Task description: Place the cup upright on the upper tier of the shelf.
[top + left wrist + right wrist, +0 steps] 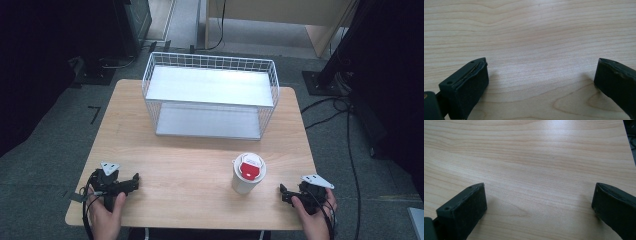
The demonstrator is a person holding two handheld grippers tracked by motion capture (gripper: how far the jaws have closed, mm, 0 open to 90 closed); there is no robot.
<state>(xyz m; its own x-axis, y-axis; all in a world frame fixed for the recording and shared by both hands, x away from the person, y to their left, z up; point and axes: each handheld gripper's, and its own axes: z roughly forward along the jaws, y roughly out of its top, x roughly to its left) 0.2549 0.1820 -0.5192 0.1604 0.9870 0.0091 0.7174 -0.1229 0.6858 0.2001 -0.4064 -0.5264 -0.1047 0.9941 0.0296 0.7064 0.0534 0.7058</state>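
1. I rest both tools on the table [190,175] near its front edge: left gripper [136,181] and right gripper [283,192], jaws spread wide, holding nothing.
2. I judge the reach hasn't begun; next I must close the right gripper around the cup [247,175], standing upright just left of it.
3. The cup is white, its lid carrying what looks like a red tab.
4. Farther back stands the wire basket [210,95].

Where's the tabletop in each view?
High view: tabletop in the centre, bearing wire basket, cup, left tongs, right tongs.
Left gripper view: tabletop behind the open jaws.
Right gripper view: same, its edge at upper right.
Shared landmark: light wood grain.
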